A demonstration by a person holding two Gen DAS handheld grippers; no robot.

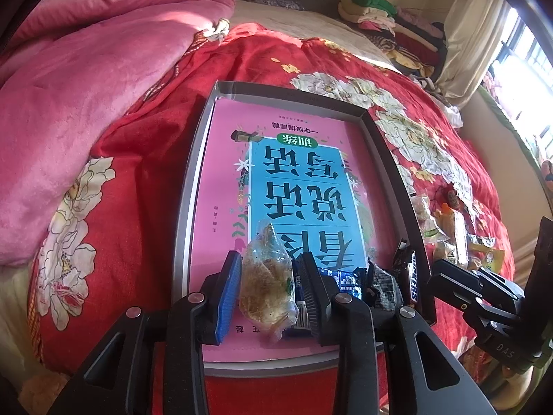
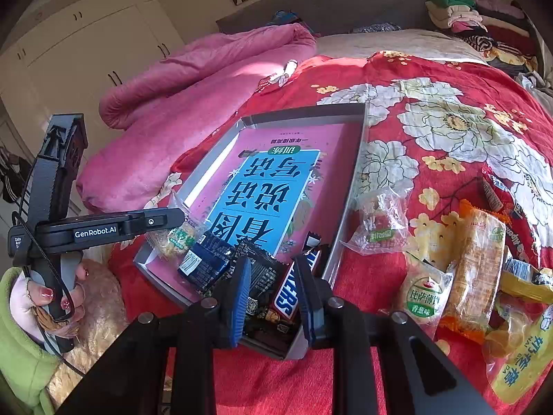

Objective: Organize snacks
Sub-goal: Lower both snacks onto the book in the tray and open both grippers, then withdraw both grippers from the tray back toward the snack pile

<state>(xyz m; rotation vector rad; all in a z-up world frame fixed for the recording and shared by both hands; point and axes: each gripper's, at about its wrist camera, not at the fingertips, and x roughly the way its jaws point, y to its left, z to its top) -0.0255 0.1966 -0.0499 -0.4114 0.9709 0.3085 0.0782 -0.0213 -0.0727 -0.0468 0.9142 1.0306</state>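
Observation:
A shallow grey tray (image 1: pixel 193 180) (image 2: pixel 352 186) lies on the red flowered bedspread, with a pink and blue book (image 1: pixel 304 180) (image 2: pixel 262 186) flat inside it. My left gripper (image 1: pixel 270 256) (image 2: pixel 166 219) is open at the tray's near end. A clear-wrapped crispy snack (image 1: pixel 266 283) (image 2: pixel 176 238) rests on the book between its pads. My right gripper (image 2: pixel 273 261) (image 1: pixel 484 294) stands open over the tray's near right corner. A Snickers bar (image 2: pixel 287 294) (image 1: pixel 413 276) leans there between its fingers. Dark blue packets (image 2: pixel 204 263) (image 1: pixel 345 280) lie beside the bar.
Loose snacks lie on the bedspread right of the tray: a clear packet (image 2: pixel 380 224), a round cracker pack (image 2: pixel 425 297), an orange-wrapped cake (image 2: pixel 477 269), a yellow bag (image 2: pixel 522 363). A pink quilt (image 2: pixel 193 79) is heaped at the left. A person's hand (image 2: pixel 52 294) holds the left gripper.

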